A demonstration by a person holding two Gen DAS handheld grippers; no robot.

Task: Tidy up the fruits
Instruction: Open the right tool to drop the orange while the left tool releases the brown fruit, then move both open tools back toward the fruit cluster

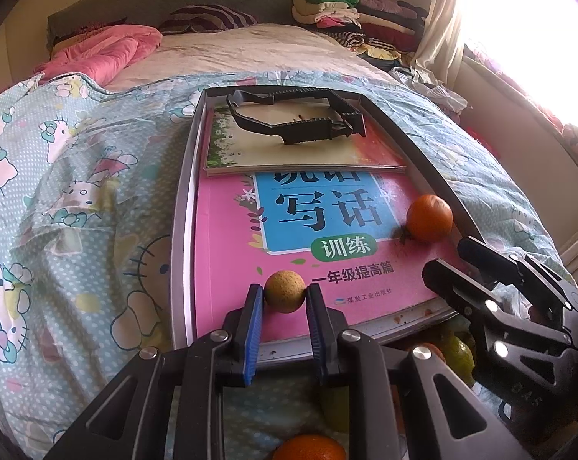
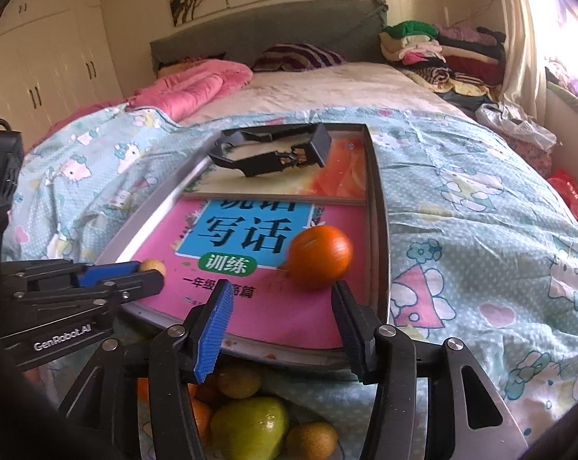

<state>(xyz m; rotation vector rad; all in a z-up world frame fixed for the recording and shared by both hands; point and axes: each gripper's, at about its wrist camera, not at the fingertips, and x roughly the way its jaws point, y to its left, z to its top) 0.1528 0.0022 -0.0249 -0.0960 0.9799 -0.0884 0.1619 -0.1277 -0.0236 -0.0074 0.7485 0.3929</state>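
Note:
My left gripper [image 1: 285, 293] is shut on a small tan round fruit [image 1: 284, 296], which rests low over the near left part of a pink book [image 1: 227, 268] lying in a metal tray [image 1: 181, 230]. The right wrist view shows the same gripper [image 2: 150, 268] and fruit [image 2: 153, 265] at the left. An orange [image 2: 320, 256] sits on the book by the tray's right rim [image 2: 381, 253]. My right gripper [image 2: 281, 289] stands open just short of it, with neither pad touching it. In the left wrist view the orange [image 1: 428, 217] lies just beyond the right gripper [image 1: 448, 257].
A black plastic frame [image 2: 269, 153] lies on a second book at the tray's far end. Below my grippers is a heap of fruit: a green one [image 2: 250, 425], oranges [image 1: 308, 446] and small brown ones. The tray lies on a quilt-covered bed [image 2: 480, 230], with folded clothes [image 2: 442, 50] at the back right.

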